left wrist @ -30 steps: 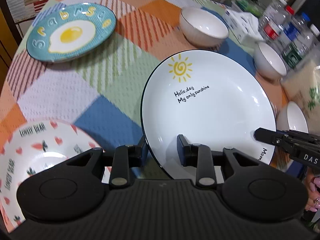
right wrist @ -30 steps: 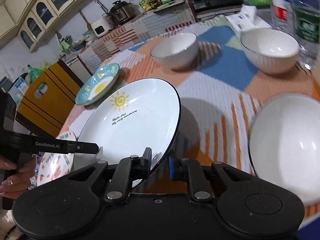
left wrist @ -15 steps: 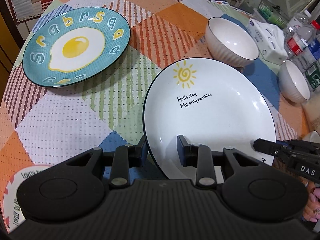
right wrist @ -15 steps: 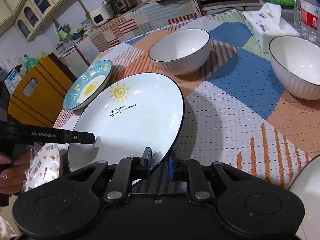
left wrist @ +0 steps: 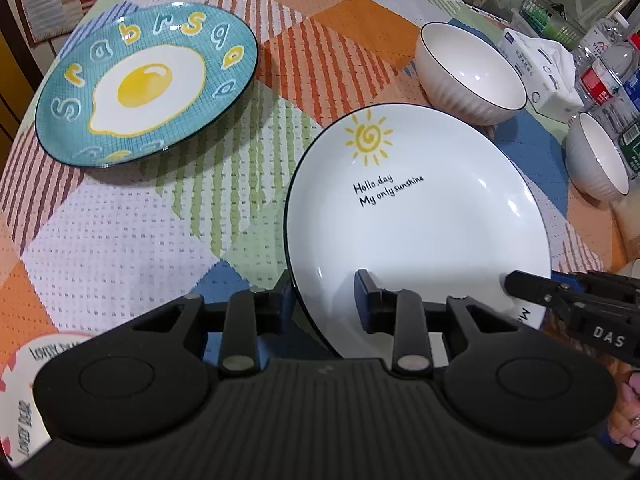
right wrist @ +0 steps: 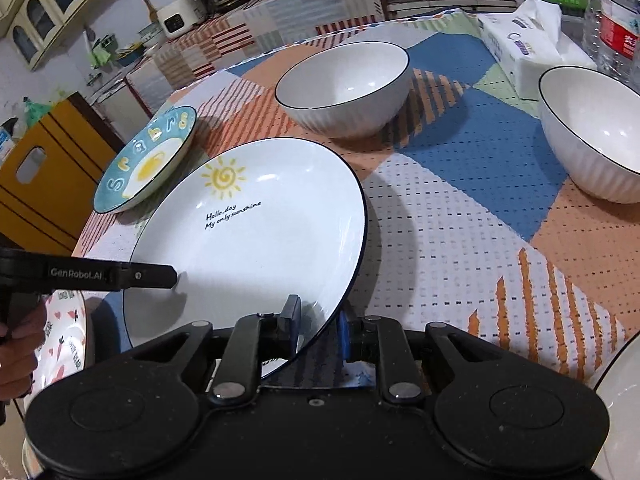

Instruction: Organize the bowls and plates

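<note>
A white sun plate with "Hello, day" lettering is held above the checked tablecloth by both grippers. My left gripper is shut on its left rim. My right gripper is shut on its near right rim. The plate is tilted. A teal egg plate lies on the table to the far left of it, also in the right wrist view. A pink heart plate lies at the near left.
Two white ribbed bowls stand behind and right of the held plate. A third white rim shows at the near right. A tissue pack and water bottles stand at the table's far right.
Both grippers have carried the sun plate forward and left, toward the teal egg plate. The heart plate has slid back out of most of the left view.
</note>
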`<state>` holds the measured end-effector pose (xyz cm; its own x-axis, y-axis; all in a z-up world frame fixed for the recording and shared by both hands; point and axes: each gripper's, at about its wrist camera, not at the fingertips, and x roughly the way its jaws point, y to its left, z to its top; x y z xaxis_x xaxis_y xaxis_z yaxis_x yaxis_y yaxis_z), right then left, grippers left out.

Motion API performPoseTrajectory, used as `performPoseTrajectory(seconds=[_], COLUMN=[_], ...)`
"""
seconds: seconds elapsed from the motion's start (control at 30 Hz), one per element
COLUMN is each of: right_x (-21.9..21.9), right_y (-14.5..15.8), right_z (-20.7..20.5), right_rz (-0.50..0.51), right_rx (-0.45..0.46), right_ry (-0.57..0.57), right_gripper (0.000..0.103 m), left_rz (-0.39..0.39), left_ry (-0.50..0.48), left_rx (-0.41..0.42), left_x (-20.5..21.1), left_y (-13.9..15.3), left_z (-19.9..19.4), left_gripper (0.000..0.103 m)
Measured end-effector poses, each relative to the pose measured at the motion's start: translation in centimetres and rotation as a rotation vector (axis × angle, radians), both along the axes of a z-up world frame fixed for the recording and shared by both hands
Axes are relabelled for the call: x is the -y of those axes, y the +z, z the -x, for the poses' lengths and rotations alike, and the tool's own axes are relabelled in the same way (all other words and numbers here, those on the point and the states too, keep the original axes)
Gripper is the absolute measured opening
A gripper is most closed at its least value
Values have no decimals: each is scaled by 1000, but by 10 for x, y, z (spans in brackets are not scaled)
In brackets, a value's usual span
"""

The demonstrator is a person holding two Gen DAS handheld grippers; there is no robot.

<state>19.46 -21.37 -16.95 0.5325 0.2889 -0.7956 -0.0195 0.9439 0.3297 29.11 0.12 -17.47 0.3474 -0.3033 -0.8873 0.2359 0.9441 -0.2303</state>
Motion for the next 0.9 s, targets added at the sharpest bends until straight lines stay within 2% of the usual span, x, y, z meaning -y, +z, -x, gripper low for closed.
performPoseTrajectory(seconds=[0.23,0.33,0.47,0.53,0.67,0.9], right_x=[-9,-2,2,2,-7,-31], right_y=[20,30,56,69,92,110], right_z=[5,12,27,34,45,65], right_rz=[78,37,-23,-44,-60,-9], right_rx=[-17,-8,54,76,108,121], right_ry=[-44,-67,-58,-45,23,115], right_gripper=[28,28,29,32,46,51], left_rz=[-3,4,18,25,31,23], left_ry=[-35,-56,-93,-108,-115,-139], left_rx=[19,31,39,42,39,35], left_x=[-9,-17,-27,-33,-44,-64], left_y=[28,44,67,77,89,104], left_z=[20,32,50,59,77,110], left_gripper=[36,40,40,41,41,43])
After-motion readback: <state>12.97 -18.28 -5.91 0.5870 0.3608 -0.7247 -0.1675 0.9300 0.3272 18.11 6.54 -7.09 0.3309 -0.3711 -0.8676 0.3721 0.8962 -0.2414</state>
